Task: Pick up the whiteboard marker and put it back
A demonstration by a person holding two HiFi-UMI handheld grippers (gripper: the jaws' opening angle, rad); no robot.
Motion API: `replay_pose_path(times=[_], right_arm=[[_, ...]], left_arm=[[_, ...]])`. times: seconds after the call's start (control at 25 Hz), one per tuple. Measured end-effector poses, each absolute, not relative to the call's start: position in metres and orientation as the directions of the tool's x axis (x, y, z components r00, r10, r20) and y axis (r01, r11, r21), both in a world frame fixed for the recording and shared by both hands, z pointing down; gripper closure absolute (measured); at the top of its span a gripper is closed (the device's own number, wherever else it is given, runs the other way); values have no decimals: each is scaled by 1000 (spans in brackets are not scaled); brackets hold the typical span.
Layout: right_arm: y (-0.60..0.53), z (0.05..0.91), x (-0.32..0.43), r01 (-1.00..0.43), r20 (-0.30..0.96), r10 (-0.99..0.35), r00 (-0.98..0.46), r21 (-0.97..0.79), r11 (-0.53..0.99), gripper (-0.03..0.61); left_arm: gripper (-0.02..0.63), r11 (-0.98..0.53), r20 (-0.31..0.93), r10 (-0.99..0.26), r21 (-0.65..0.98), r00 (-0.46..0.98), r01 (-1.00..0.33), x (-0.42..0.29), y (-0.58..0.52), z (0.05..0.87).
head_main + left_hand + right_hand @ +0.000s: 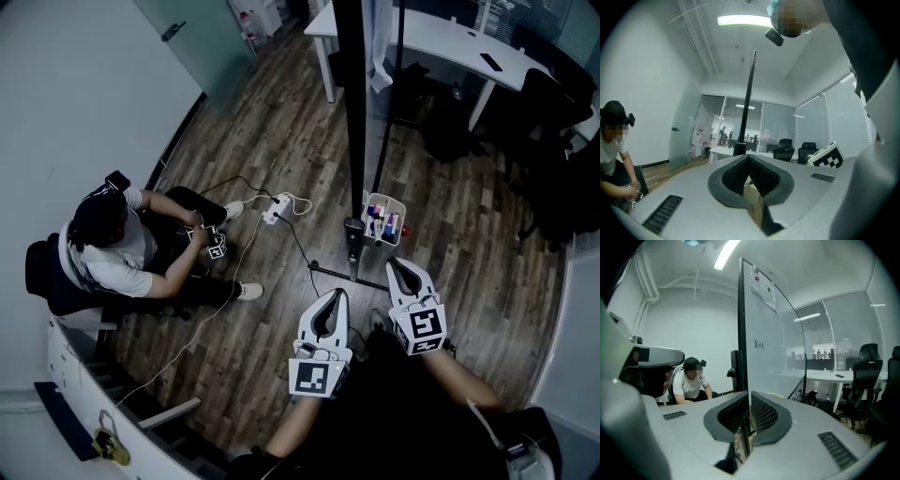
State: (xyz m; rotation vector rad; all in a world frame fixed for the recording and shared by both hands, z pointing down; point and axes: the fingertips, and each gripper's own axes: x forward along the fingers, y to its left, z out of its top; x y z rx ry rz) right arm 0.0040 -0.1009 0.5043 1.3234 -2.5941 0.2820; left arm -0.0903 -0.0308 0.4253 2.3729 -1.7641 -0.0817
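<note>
Several whiteboard markers [379, 225] stand in a white basket [393, 202] at the foot of the glass whiteboard [349, 112], seen edge-on in the head view. I cannot tell one marker from another. My right gripper [394, 262] hovers just in front of the basket, its jaws closed to a thin slit with nothing between them. In the right gripper view this gripper [750, 394] faces the whiteboard [771, 333] and its dark post. My left gripper [339, 292] hangs lower left of the basket, shut and empty; in its own view the gripper [749, 158] points level at the post [747, 103].
A person [112, 244] sits on the floor at the left, with a power strip and cables [277, 208] beside them. A white desk [422, 37] and dark office chairs [553, 103] stand beyond the whiteboard. The stand's foot [352, 239] rests on the wooden floor.
</note>
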Motion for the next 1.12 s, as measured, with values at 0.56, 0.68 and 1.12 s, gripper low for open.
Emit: replay_pose_path(times=[0.56, 0.68, 1.12], right_arm=[[-26, 435, 26, -818, 117, -809, -575, -89, 569, 563], [-5, 428, 26, -806, 105, -800, -591, -88, 585, 563], [17, 429, 18, -780, 103, -773, -626, -80, 621, 565]], left_arm=[[611, -347, 8, -937, 114, 350, -931, -78, 11, 404], [612, -350, 0, -936, 110, 352, -930, -79, 18, 402], [612, -361, 8, -931, 133, 366, -923, -76, 37, 409]])
